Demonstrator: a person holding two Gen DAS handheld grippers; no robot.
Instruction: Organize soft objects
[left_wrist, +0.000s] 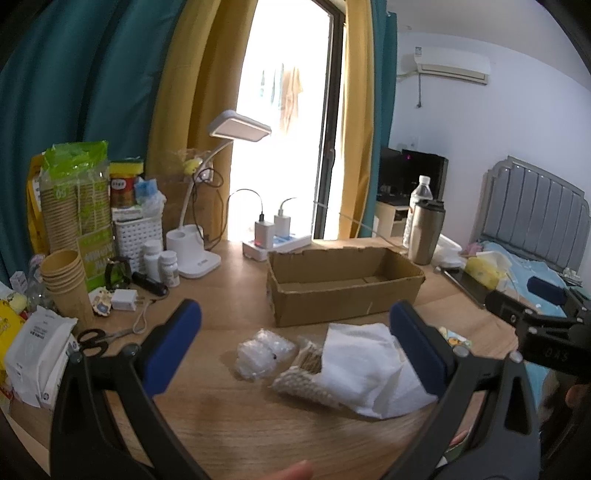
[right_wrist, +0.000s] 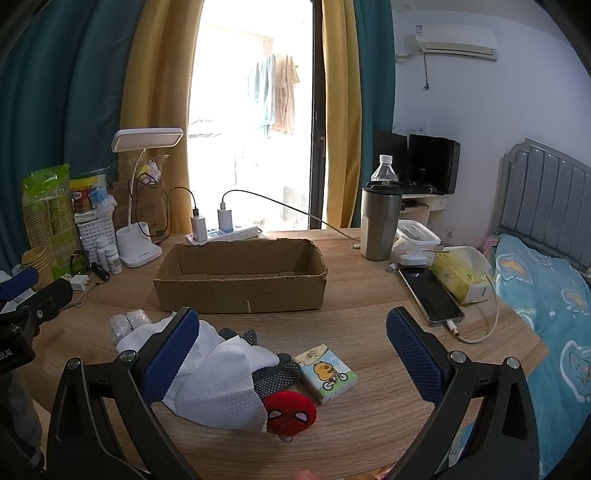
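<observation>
An open, empty cardboard box (left_wrist: 343, 291) (right_wrist: 240, 291) stands mid-table. In front of it lie a white cloth (left_wrist: 369, 369) (right_wrist: 218, 384), a clear bubble-wrap bundle (left_wrist: 264, 352) (right_wrist: 127, 323), a woven beige glove (left_wrist: 306, 373), a grey dotted glove (right_wrist: 275, 374), a red Spider-Man plush head (right_wrist: 290, 411) and a small tissue pack with a cartoon bird (right_wrist: 327, 373). My left gripper (left_wrist: 295, 325) is open above the bubble wrap and cloth. My right gripper (right_wrist: 291, 325) is open above the cloth and tissue pack. Both are empty.
The wooden table (right_wrist: 369, 424) carries a desk lamp (left_wrist: 207, 206), power strip (left_wrist: 277, 243), pill bottles (left_wrist: 160, 260), paper cups (left_wrist: 64, 280), scissors (left_wrist: 96, 338), a steel tumbler (right_wrist: 380, 221), phone on charge (right_wrist: 430, 291) and yellow tissue bag (right_wrist: 460, 277). A bed (right_wrist: 554, 314) lies right.
</observation>
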